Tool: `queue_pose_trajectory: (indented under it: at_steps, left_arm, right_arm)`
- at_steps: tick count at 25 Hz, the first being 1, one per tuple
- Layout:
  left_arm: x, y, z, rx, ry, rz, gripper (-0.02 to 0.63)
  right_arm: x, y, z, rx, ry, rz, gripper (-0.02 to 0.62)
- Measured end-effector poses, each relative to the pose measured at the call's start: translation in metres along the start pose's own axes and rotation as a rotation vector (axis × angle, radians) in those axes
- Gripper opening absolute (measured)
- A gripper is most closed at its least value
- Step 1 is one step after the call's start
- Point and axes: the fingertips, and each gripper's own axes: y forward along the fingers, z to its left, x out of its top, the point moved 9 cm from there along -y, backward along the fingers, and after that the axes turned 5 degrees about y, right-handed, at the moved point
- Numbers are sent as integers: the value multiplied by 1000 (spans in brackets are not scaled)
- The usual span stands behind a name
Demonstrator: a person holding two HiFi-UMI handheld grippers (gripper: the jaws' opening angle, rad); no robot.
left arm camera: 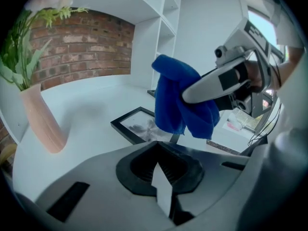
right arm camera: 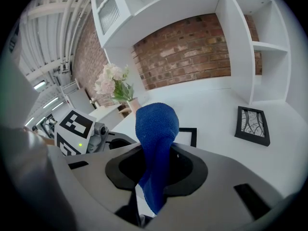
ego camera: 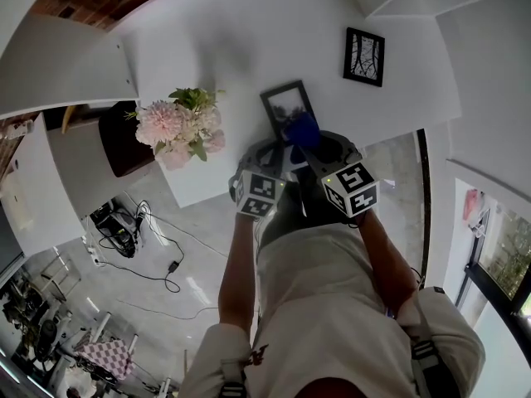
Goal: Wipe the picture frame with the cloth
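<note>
A black picture frame (ego camera: 286, 106) lies flat on the white table (ego camera: 207, 56); it also shows in the left gripper view (left arm camera: 137, 125). My right gripper (ego camera: 314, 145) is shut on a blue cloth (ego camera: 301, 129), which hangs bunched just above the frame's near end. In the right gripper view the cloth (right arm camera: 155, 129) rises from between the jaws of that gripper (right arm camera: 153, 186) and hides most of the frame (right arm camera: 188, 136). My left gripper (ego camera: 267, 154) sits beside it to the left, jaws (left arm camera: 162, 182) together with nothing in them. From there the right gripper (left arm camera: 216, 83) and the cloth (left arm camera: 179, 102) are seen over the frame.
A pink vase of flowers (ego camera: 178, 127) stands at the table's left (left arm camera: 41, 119). A second black frame (ego camera: 363, 55) lies farther right (right arm camera: 251, 124). White shelves (right arm camera: 250, 47) and a brick wall (right arm camera: 192, 47) stand behind the table. Cables (ego camera: 137, 239) lie on the floor.
</note>
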Motion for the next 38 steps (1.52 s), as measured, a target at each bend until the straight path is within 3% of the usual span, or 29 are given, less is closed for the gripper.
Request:
queue_pose_trajectory:
  at_steps: [25, 38]
  left_arm:
    - [1, 11, 3, -4, -22, 39, 3]
    - [2, 11, 2, 9, -32, 39, 2]
  right_arm:
    - [-9, 53, 3, 14, -79, 116, 98]
    - [-26, 77, -7, -55, -118, 132, 84]
